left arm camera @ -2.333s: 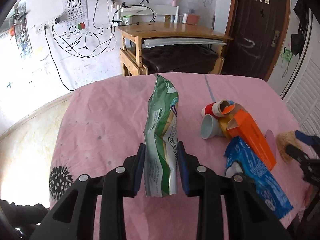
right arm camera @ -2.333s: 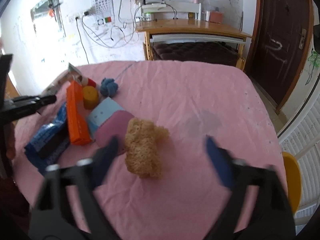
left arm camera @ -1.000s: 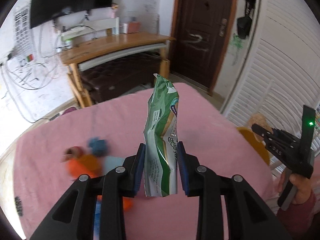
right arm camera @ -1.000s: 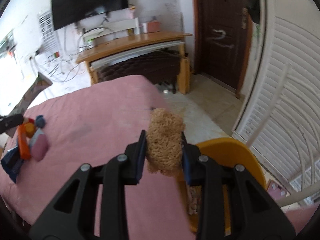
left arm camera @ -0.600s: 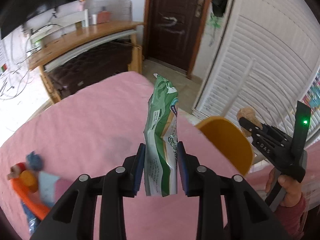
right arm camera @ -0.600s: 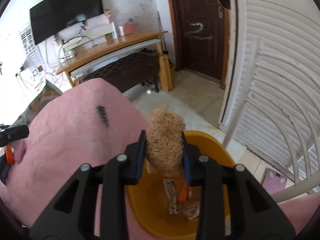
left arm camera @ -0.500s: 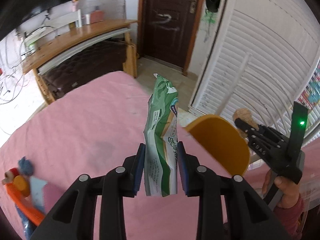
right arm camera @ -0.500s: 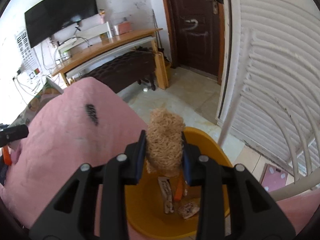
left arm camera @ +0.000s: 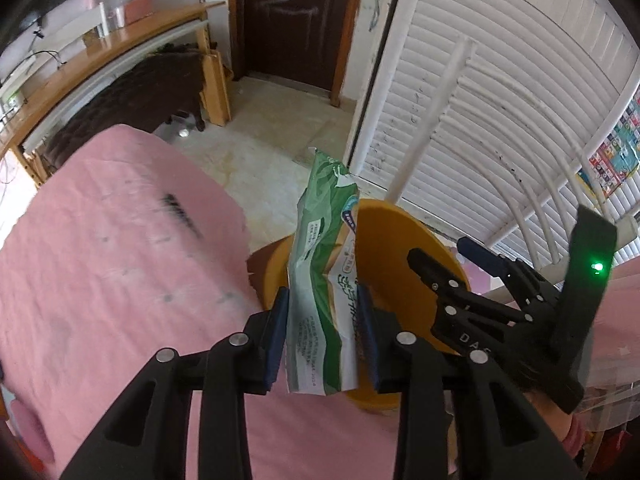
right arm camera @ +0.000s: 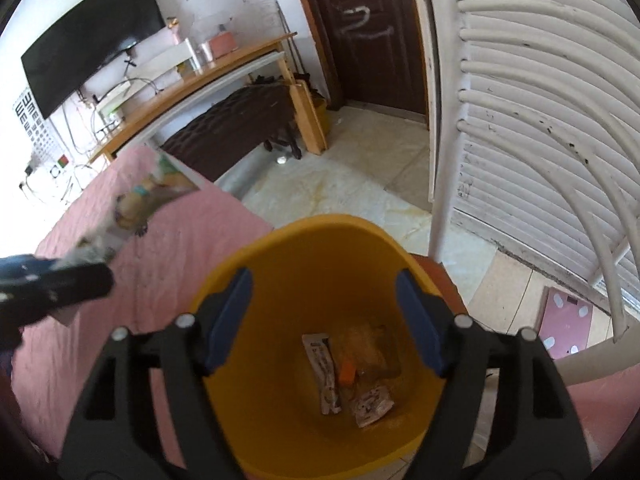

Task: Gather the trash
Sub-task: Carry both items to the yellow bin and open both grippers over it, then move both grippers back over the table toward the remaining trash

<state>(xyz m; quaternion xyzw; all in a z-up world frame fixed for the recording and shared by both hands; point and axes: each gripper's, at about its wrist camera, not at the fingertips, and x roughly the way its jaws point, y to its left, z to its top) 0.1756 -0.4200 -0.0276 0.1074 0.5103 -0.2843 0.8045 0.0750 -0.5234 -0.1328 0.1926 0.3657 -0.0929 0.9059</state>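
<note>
A lived-in home room: wall-mounted TV (right arm camera: 92, 40), wooden desk (right arm camera: 208, 80), dark entrance door (left arm camera: 296, 20), pink-clothed table (left arm camera: 100, 248), white louvred shutters (left arm camera: 500, 80).

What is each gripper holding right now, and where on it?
Left gripper clamps the green snack bag across its lower part. Right gripper is open and empty above the yellow bin.

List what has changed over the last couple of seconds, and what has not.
The right gripper picked the tan sponge off the table, carried it over the yellow bin and let go; it now hangs open above the bin, the sponge lying inside. The left gripper swung from the table toward the bin. Unchanged: it stays shut on the green wrapper.
</note>
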